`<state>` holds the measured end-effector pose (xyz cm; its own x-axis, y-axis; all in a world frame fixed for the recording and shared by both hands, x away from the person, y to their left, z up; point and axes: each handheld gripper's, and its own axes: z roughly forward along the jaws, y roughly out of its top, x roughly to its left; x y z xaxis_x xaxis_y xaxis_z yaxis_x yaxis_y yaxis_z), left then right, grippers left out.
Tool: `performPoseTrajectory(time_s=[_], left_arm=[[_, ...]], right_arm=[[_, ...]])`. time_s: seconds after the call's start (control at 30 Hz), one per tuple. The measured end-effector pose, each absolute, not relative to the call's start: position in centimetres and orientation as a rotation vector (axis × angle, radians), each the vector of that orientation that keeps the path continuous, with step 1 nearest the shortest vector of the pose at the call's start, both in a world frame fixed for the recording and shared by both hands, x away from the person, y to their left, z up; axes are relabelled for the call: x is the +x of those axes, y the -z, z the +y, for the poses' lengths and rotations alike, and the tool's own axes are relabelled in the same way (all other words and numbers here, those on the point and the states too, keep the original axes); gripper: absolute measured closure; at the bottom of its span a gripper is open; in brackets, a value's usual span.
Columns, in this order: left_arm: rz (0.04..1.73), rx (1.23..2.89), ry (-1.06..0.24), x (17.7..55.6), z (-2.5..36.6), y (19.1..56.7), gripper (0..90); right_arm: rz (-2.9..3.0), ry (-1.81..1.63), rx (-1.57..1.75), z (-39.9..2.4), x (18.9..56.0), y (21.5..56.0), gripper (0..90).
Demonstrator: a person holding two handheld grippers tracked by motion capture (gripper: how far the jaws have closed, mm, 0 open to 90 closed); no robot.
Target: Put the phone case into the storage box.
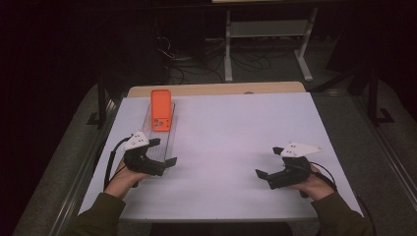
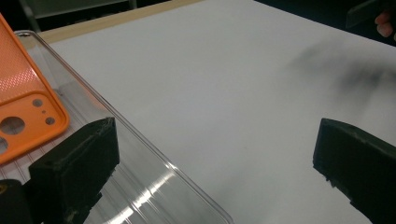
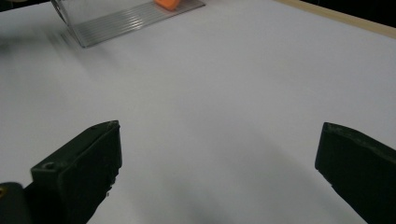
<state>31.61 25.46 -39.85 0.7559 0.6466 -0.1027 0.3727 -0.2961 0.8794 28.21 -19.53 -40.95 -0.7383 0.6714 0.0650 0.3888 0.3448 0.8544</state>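
Lying in the upper left of the high view, an orange phone case (image 1: 161,110) rests camera-holes-up on a long clear plastic tray (image 1: 165,142) that runs from the far edge of the white table sheet (image 1: 236,142) toward the person. The case occupies the far end of the tray, while the near end is bare ribbed plastic. In the left gripper view the case sits at the left edge of the frame, its round cut-outs facing up, and the tray's rounded transparent rim curves down through the lower middle of the picture.

At the tray's near end, left of centre in the high view, the left gripper (image 1: 164,156) hangs with its jaws spread wide and nothing between them. One jaw sits over the tray, the other over bare sheet beside it. Whether that jaw touches the plastic cannot be told.

Toward the lower right of the high view, the right gripper (image 1: 268,164) hovers over open white sheet, well apart from the tray and case. Its jaws are also spread wide, holding nothing. In the right gripper view the tray and a corner of the case lie far off in the upper left.
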Motion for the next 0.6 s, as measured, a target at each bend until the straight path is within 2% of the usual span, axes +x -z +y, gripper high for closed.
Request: performPoseTrajectory(time_s=[0.6], left_arm=[[0.769, 1.928, -0.326, 31.29, 25.71, 40.67, 0.1]], right_arm=[[2.294, -1.373, 0.939, -19.85, 28.21, 40.33, 0.0]])
